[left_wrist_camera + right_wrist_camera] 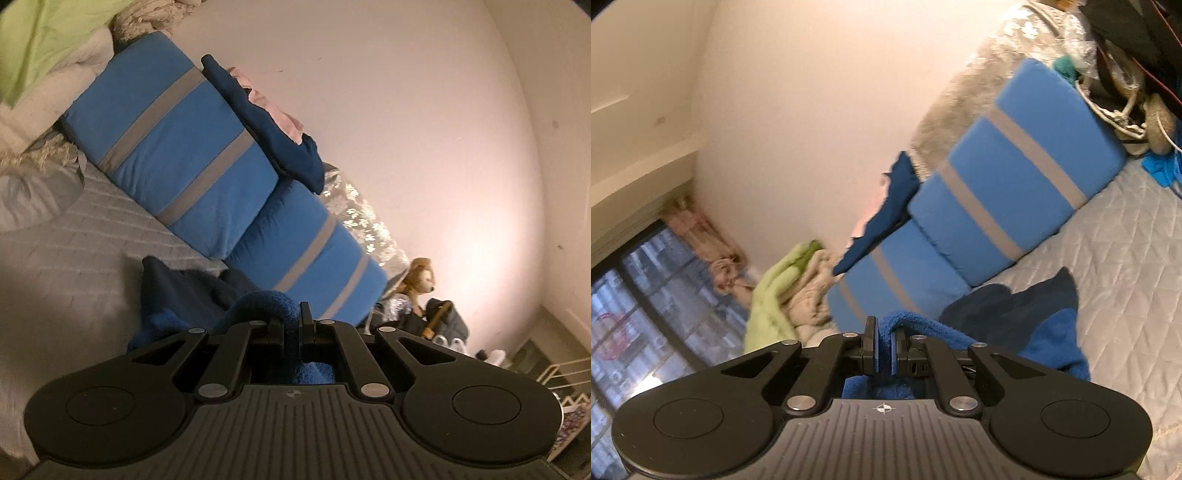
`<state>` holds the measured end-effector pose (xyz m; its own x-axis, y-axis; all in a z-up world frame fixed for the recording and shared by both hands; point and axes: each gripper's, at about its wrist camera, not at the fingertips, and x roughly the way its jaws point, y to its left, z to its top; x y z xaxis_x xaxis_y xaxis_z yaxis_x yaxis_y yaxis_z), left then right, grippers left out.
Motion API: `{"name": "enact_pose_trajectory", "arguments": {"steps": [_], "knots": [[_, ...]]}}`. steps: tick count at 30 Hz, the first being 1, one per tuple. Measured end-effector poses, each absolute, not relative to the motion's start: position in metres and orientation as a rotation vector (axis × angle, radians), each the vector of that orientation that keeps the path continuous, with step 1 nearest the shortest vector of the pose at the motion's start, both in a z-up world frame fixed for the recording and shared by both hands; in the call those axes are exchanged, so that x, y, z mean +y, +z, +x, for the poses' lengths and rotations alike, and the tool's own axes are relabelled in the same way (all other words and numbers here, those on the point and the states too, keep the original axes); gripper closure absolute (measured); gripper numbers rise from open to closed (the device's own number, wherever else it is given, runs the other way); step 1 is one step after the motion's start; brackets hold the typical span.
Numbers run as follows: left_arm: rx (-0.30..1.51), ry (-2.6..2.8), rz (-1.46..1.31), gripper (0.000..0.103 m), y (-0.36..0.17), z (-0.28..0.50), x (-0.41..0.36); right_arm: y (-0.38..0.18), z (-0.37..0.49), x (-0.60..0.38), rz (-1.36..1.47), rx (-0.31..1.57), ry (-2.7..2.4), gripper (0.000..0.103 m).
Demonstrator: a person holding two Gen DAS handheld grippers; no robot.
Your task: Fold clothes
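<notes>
The fuzzy blue fleece garment (1027,325) is held above the grey quilted bedspread (1126,258), clamped by the left gripper (291,325) and right gripper (882,350); thin pinches could slip, dropping 1 edge.

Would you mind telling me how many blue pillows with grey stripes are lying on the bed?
2. The upper striped pillow leans against the wall with folded dark clothes on its top edge; the lower striped pillow lies end to end with it, toward the stuffed toy. More could be hidden out of frame.

Dim, warm light — glow on the wall (480,240); right view motion-blurred, fisheye-bent edges
</notes>
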<state>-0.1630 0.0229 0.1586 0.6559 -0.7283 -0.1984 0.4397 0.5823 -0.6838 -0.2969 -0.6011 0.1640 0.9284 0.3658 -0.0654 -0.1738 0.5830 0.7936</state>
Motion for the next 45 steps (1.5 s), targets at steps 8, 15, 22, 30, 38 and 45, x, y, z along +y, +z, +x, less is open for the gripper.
{"name": "enact_pose_trajectory", "arguments": {"steps": [8,15,22,30,38,45], "knots": [[0.517,-0.669,-0.591,0.097,0.173,-0.112,0.001,0.164,-0.244,-0.611,0.915,0.25,0.223,0.095],[0.586,-0.62,-0.647,0.096,0.158,-0.06,-0.01,0.153,-0.198,-0.623,0.932,0.282,0.165,0.095],[0.658,-0.554,-0.64,0.096,0.14,-0.01,-0.024,0.134,-0.148,-0.629,0.928,0.322,0.113,0.095],[0.757,-0.491,-0.69,0.096,0.108,0.046,-0.037,0.1,-0.089,-0.64,0.94,0.396,0.046,0.095],[0.883,-0.413,-0.77,0.095,0.063,0.1,-0.047,0.052,-0.028,-0.649,0.968,0.485,-0.036,0.095],[0.974,-0.317,-0.954,0.093,0.021,0.129,-0.049,0.013,0.017,-0.65,0.98,0.546,-0.102,0.094]]}}
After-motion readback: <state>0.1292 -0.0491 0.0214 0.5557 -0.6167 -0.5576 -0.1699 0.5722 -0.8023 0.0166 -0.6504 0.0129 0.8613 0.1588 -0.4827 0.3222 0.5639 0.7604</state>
